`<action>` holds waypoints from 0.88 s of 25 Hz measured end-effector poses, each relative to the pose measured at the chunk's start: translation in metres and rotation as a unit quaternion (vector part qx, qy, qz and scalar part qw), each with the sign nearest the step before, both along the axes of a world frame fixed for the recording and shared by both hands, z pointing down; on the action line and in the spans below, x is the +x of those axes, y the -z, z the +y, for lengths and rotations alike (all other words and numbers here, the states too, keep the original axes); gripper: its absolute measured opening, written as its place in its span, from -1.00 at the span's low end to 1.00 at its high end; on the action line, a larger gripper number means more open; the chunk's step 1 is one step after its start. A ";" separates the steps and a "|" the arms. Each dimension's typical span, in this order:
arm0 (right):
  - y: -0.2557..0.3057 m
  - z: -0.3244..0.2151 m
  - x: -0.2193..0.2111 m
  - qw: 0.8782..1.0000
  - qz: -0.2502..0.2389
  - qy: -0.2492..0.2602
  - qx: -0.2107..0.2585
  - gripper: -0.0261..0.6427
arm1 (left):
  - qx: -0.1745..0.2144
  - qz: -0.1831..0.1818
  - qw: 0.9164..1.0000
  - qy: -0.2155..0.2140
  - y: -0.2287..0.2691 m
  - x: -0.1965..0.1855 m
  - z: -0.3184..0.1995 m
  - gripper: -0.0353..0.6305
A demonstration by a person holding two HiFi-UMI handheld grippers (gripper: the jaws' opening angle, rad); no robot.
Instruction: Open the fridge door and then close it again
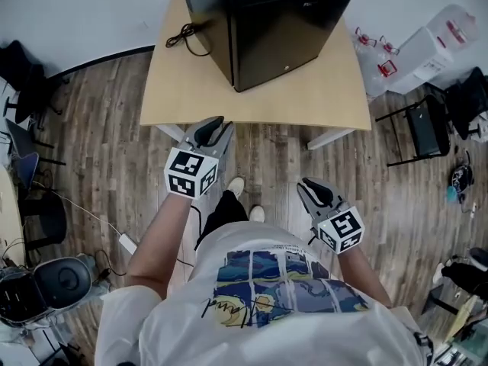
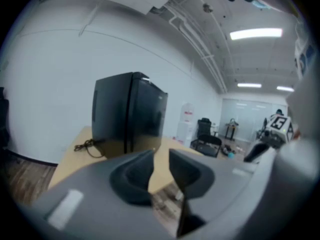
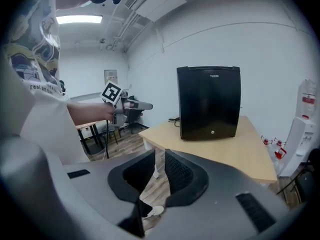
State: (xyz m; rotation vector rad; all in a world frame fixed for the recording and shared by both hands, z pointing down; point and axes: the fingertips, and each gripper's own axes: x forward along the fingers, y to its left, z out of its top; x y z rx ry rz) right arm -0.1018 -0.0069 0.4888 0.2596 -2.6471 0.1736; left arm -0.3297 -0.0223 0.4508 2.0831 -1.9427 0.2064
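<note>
Over the table (image 1: pixel 252 105), the head view shows the fridge (image 1: pixel 290 29) shut at the far end, well apart from both grippers. The left gripper (image 1: pixel 216 126) hovers near the table's front edge and the right gripper (image 1: pixel 309 187) hangs back by the person's body.

Left gripper view: jaws apart, nothing between them, fridge ahead.

Right gripper view: jaws narrowly parted, empty, facing the door.

To open it, I'd catch the door's free edge and pull gently, so the fridge doesn't slide.

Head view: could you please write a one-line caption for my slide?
A person holds the left gripper and right gripper, both empty, before a closed black mini fridge on a wooden table.
</note>
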 end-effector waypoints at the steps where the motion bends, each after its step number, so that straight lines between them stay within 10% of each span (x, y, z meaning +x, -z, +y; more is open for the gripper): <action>1: 0.002 -0.009 -0.005 1.000 -0.001 -0.012 0.001 -0.76 | 0.005 0.001 1.000 0.000 0.002 -0.012 -0.016 -0.61; 22: -0.001 -0.067 -0.021 0.975 0.025 -0.221 -0.007 -0.77 | 0.033 -0.024 0.998 -0.046 -0.013 -0.102 -0.180 -0.42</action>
